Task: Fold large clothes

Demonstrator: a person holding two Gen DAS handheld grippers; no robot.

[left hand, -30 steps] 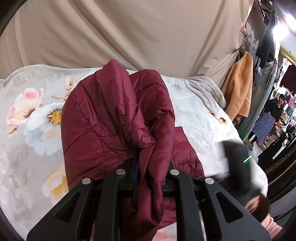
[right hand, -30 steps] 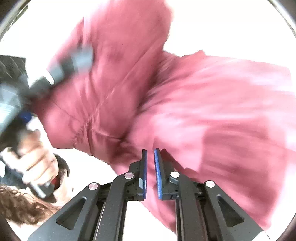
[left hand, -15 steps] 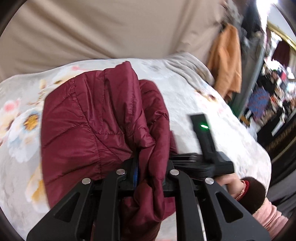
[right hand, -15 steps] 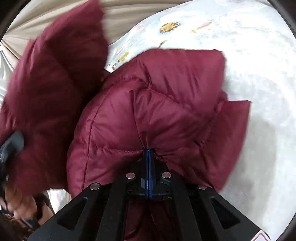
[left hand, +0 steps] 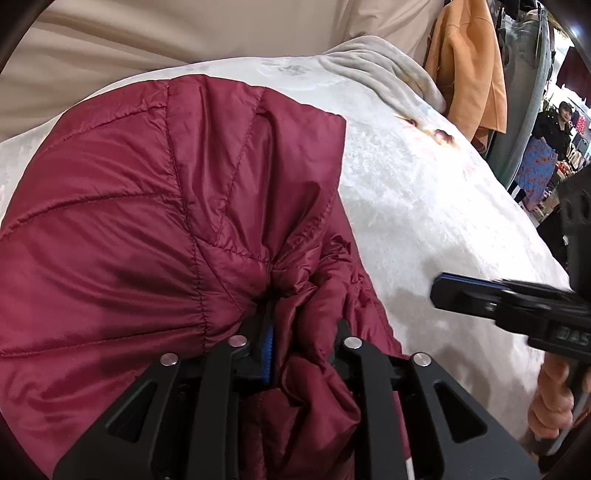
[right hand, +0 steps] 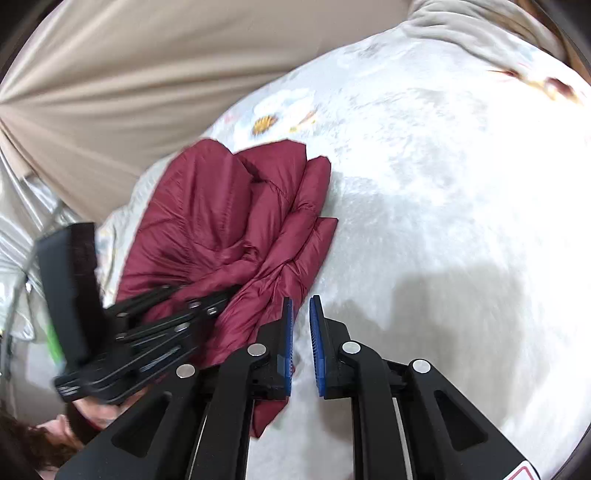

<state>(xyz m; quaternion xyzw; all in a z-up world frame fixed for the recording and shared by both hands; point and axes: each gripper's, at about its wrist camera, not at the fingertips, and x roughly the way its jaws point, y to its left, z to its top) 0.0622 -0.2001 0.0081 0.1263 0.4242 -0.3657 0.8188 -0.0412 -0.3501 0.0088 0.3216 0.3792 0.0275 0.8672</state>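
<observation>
A dark red quilted jacket [left hand: 129, 221] lies bunched on a white flowered blanket [left hand: 424, 203]. My left gripper [left hand: 303, 328] still has a thick fold of the jacket filling the space between its pads, and its jaws are opening. In the right wrist view the jacket [right hand: 221, 214] lies folded at the left, with the left gripper [right hand: 229, 291] at its near edge. My right gripper [right hand: 300, 306] is just right of the jacket, over the bare blanket [right hand: 443, 184]. Its jaws are opening with nothing between the blue pads. It also shows at the right as the right gripper [left hand: 439, 286].
A beige curtain [left hand: 184, 29] hangs behind the bed. A grey throw [left hand: 388, 62] lies at the far edge. An orange garment [left hand: 469, 66] hangs at the back right, and a person [left hand: 554, 129] stands beyond it. A hand [left hand: 550, 398] holds the right gripper's handle.
The right gripper let go of the jacket and moved right, off onto the bare blanket. The left gripper dropped lower with its fold, and the jacket now lies flatter.
</observation>
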